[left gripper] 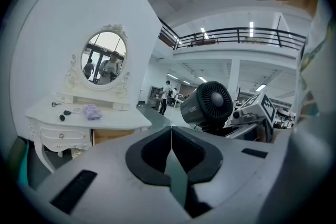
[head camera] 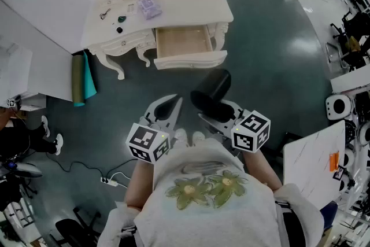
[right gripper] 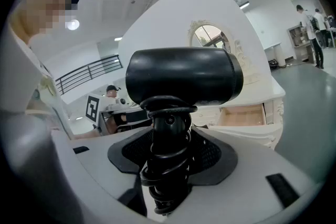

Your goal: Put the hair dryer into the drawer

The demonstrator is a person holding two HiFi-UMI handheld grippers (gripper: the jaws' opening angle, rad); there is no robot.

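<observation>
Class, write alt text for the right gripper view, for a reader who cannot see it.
A black hair dryer stands upright, its handle, wound with its cord, clamped in the right claw. Behind it, a white dressing table with an oval mirror has its wooden drawer pulled open.

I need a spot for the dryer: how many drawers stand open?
1: the open drawer at the vanity's front, right of a closed drawer. Others may be hidden.
</observation>
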